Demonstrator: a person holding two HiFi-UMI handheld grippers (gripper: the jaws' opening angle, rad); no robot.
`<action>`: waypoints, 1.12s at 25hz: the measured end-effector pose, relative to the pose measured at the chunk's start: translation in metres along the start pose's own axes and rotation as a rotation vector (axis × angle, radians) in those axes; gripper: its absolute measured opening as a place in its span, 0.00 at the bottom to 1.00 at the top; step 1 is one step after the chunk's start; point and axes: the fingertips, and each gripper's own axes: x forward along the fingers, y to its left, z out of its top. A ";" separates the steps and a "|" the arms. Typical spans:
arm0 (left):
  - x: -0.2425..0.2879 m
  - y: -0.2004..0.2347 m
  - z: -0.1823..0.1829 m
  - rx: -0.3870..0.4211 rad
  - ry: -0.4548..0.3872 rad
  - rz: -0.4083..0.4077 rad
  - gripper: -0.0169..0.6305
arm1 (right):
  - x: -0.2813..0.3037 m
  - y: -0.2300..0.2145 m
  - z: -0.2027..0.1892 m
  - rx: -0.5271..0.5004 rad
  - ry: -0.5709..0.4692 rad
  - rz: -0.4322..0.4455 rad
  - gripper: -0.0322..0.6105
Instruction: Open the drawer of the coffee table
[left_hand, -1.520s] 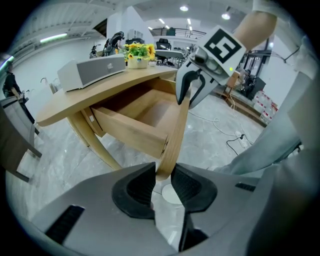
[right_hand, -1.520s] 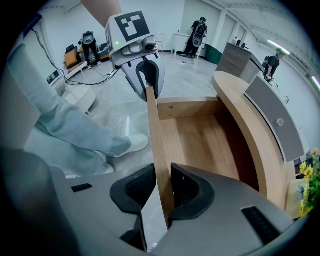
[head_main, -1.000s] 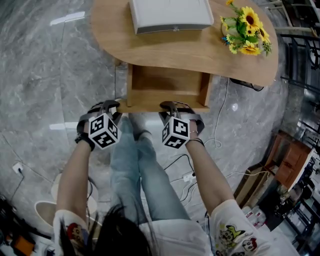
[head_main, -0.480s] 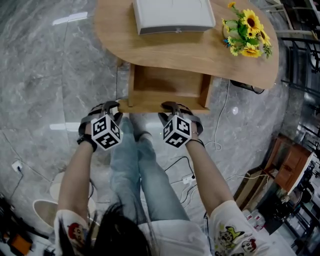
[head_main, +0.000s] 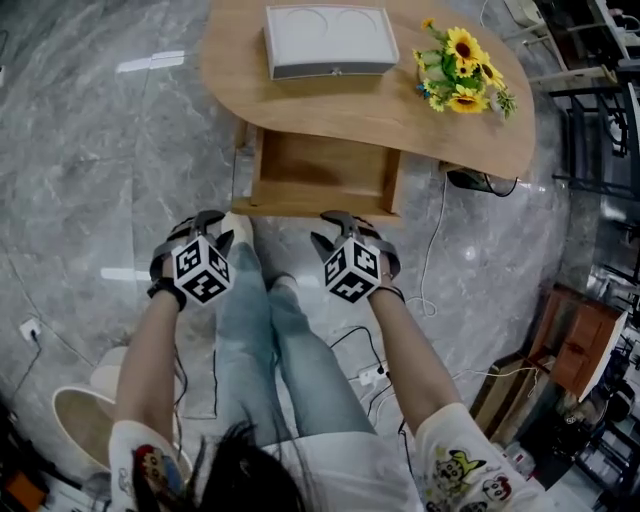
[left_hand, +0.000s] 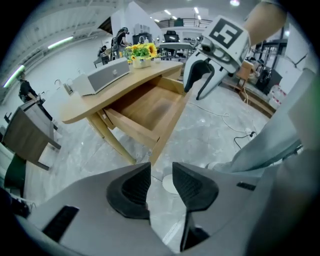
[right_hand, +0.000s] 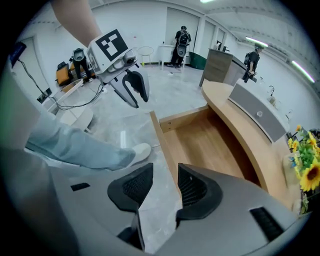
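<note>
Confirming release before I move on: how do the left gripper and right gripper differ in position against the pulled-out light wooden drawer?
The left gripper hangs off the light wooden drawer's left front corner; the right gripper faces the front panel nearer its middle. A white shoe shows between the left gripper's jaws; only grey marble floor between the right gripper's. Shared: both are clear of the drawer, jaws opening, gripping nothing.
</note>
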 end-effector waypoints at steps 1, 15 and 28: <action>-0.009 -0.004 0.003 -0.011 -0.006 0.011 0.20 | -0.011 0.003 0.000 0.006 -0.009 -0.008 0.24; -0.142 -0.036 0.088 -0.163 -0.235 0.068 0.20 | -0.177 -0.014 0.040 0.273 -0.274 -0.139 0.25; -0.327 -0.025 0.208 -0.319 -0.586 0.127 0.20 | -0.377 -0.043 0.126 0.434 -0.590 -0.355 0.25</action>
